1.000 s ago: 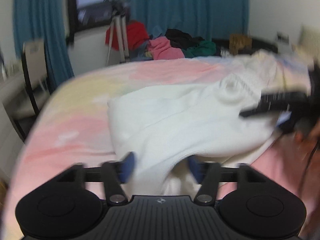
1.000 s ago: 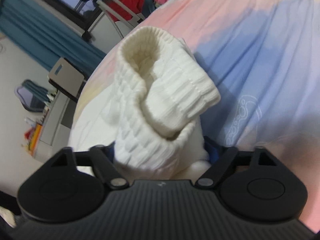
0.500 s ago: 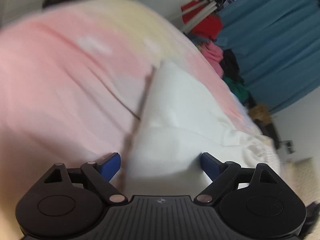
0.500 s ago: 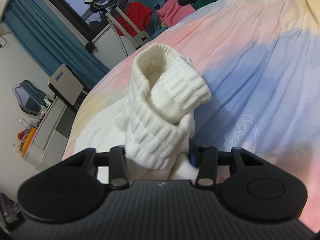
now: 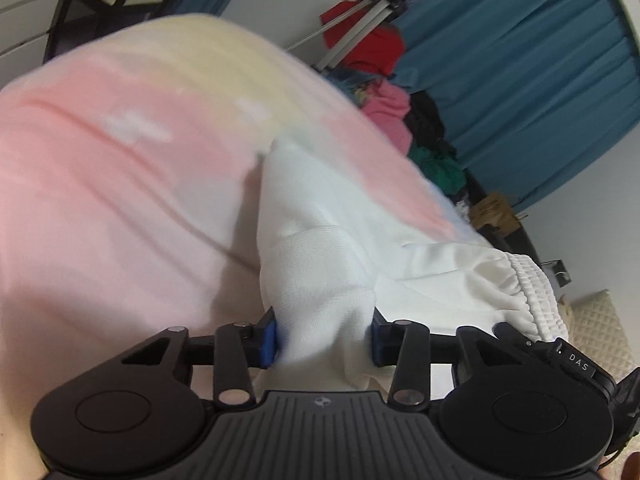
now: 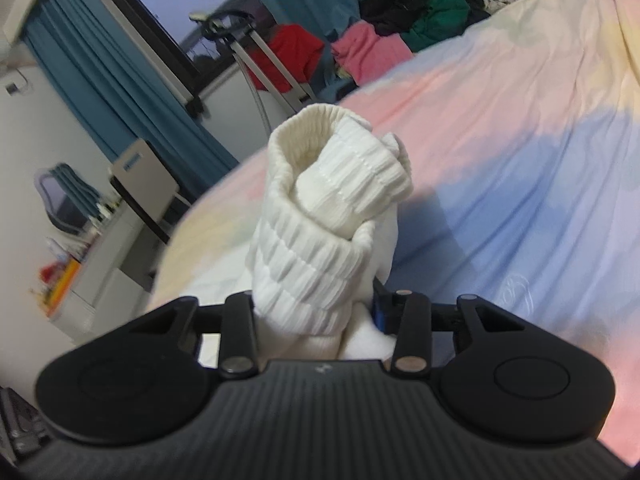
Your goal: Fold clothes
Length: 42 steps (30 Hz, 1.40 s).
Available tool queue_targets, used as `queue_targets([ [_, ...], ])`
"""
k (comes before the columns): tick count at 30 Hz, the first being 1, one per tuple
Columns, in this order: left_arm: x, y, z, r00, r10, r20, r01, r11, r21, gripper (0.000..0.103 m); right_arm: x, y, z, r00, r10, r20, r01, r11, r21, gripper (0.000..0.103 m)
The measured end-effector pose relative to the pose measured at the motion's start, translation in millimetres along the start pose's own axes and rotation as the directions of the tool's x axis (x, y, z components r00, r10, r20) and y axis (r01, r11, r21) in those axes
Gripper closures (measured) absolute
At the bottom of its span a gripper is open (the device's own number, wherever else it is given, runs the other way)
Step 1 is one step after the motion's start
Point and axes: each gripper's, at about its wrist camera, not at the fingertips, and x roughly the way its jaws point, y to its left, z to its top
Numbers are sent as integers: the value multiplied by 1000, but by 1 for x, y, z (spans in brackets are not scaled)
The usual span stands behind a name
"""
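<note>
Closing on a thick bunch of white garment [image 5: 320, 280], left gripper [image 5: 323, 338] – blue pads [image 5: 269, 338] pressing the cloth from both sides, half-open around the fold. Same on the right gripper [image 6: 314, 312]: jaws closing, narrowed since a second ago, gripping the ribbed cuff [image 6: 320, 216], which now stands raised off the pastel bedspread [image 6: 520, 140] instead of slumping on it. Left view rolled hard since a second ago, from looking flat across the bed to a tilted angle along the garment's edge. Rest of the garment trailing far-right across the bedspread toward the ribbed hem [image 5: 536, 300]. Likely meaning – both grips just secured, garment ready to lift and carry over into a fold. Pile of clothes [image 6: 372, 52] waiting at the far side
</note>
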Motion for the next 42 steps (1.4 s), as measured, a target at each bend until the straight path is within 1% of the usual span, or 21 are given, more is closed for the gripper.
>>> queue_targets([
  [3, -11, -31, 10, 1000, -29, 6, 29, 1000, 9, 61, -23, 2, 23, 998, 12, 60, -13, 1000, 20, 62],
  [5, -10, -65, 21, 999, -37, 5, 37, 999, 28, 62, -36, 0, 42, 995, 3, 103, -4, 1000, 8, 62],
  [7, 0, -102, 31, 999, -46, 10, 45, 996, 71, 62, -47, -9, 68, 991, -15, 136, 12, 1000, 27, 62],
  [10, 29, -162, 44, 996, -85, 14, 82, 987, 136, 63, -61, -35, 115, 982, -44, 185, 27, 995, 92, 62],
  [12, 59, -202, 55, 993, -121, -10, 122, 983, 136, 63, -65, -61, 151, 975, -78, 208, 49, 989, 141, 62],
  [14, 101, -247, 68, 988, -149, -42, 154, 977, 147, 63, -69, -88, 188, 967, -113, 228, 70, 979, 191, 62],
  [18, 185, -338, 77, 976, -198, -91, 213, 959, 189, 63, -71, -149, 254, 948, -192, 254, 112, 948, 298, 62],
  [21, 254, -400, 77, 970, -217, -112, 239, 938, 252, 63, -67, -202, 290, 936, -244, 255, 134, 914, 383, 62],
  [24, 324, -442, 70, 959, -240, -149, 272, 927, 258, 63, -54, -251, 314, 925, -297, 236, 168, 878, 449, 62],
  [26, 369, -451, 57, 953, -239, -187, 283, 923, 262, 63, -43, -280, 320, 917, -326, 229, 182, 854, 488, 62],
  [27, 392, -456, 51, 949, -238, -206, 288, 920, 265, 63, -37, -295, 317, 912, -341, 226, 190, 841, 506, 62],
  [29, 423, -448, 30, 942, -222, -250, 292, 911, 291, 64, -26, -320, 301, 909, -362, 209, 207, 824, 527, 62],
  [31, 446, -432, 14, 936, -216, -279, 297, 909, 293, 64, -14, -342, 281, 913, -365, 183, 217, 813, 540, 62],
  [32, 451, -420, 8, 932, -220, -289, 308, 900, 309, 64, -10, -352, 269, 917, -359, 173, 214, 810, 546, 62],
  [34, 458, -398, -4, 924, -229, -307, 332, 879, 342, 63, -7, -366, 240, 923, -336, 185, 188, 816, 547, 61],
  [35, 462, -386, -9, 921, -233, -313, 344, 864, 369, 63, -6, -372, 226, 926, -324, 193, 173, 819, 546, 61],
  [37, 460, -356, -21, 916, -232, -327, 357, 844, 401, 62, -6, -379, 198, 928, -311, 204, 161, 829, 535, 57],
  [38, 456, -336, -29, 919, -214, -333, 348, 837, 423, 61, -5, -380, 186, 929, -310, 202, 168, 839, 518, 56],
  [39, 453, -326, -37, 923, -203, -327, 340, 831, 441, 59, -2, -381, 177, 930, -312, 197, 180, 850, 495, 53],
  [40, 451, -322, -43, 929, -197, -313, 330, 823, 462, 55, 1, -382, 168, 929, -316, 191, 191, 855, 483, 49],
  [42, 445, -319, -52, 941, -182, -284, 308, 809, 500, 47, 0, -387, 159, 930, -316, 188, 185, 845, 502, 45],
])
